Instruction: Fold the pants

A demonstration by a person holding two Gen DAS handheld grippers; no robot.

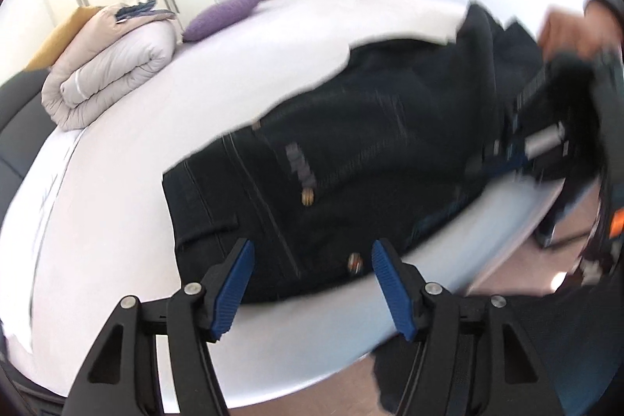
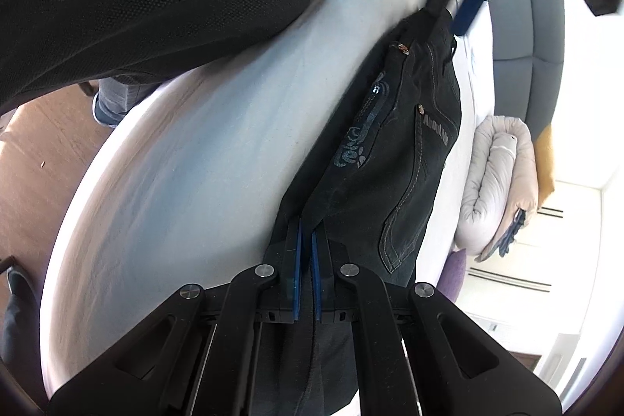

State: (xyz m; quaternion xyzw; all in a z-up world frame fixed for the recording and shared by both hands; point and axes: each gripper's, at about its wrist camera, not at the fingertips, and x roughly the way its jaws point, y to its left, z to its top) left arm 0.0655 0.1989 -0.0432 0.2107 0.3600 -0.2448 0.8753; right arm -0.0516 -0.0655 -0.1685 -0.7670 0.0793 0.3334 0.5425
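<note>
Black denim pants [image 2: 394, 151] lie stretched across the white bed [image 1: 117, 182], near its edge. The right gripper [image 2: 306, 240] has its jaws pinched tight on one end of the pants; the left gripper [image 1: 312, 260] hovers over the waistband, jaws spread wide, holding nothing.

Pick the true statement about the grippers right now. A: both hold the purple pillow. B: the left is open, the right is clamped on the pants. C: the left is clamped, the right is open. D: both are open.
B: the left gripper stands wide open above the pants, while the right gripper pinches dark fabric.
</note>
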